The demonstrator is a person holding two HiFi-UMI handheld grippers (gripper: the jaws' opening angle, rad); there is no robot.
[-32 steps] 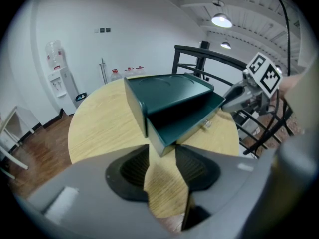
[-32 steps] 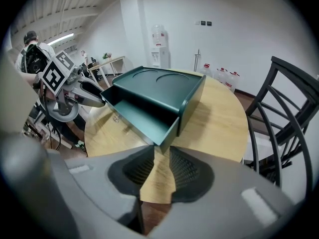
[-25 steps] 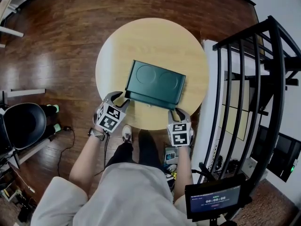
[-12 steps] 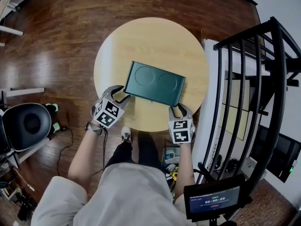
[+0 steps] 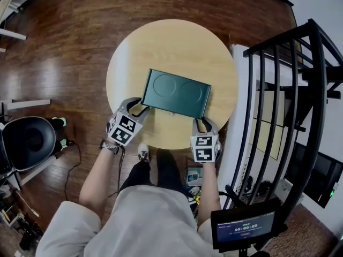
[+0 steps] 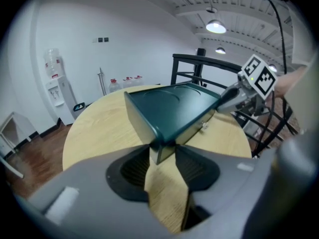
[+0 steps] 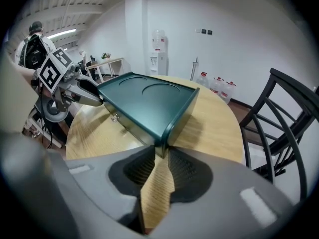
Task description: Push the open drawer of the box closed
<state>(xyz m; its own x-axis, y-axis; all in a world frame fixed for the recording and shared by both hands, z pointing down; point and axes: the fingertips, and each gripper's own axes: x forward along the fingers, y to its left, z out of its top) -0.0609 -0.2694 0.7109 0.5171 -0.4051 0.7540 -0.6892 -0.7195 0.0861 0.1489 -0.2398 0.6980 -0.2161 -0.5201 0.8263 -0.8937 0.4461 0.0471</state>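
Risk: the box [image 5: 177,92], mid-table [image 5: 171,42], can slide toward 12 o'clock or twist under uneven pushing, leaving the drawer [image 7: 132,126] ajar.
Left gripper [image 5: 138,109]: at the box's 7 o'clock corner, fingers closing around it, seemingly touching.
Right gripper [image 5: 202,123]: at the 5 o'clock corner, fingers closing around it.

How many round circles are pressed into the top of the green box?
2. Both are shallow round dents in the top of the dark green rectangular metal box: one on the person's left half, the other on the right half. The whole top shows, so none are hidden.
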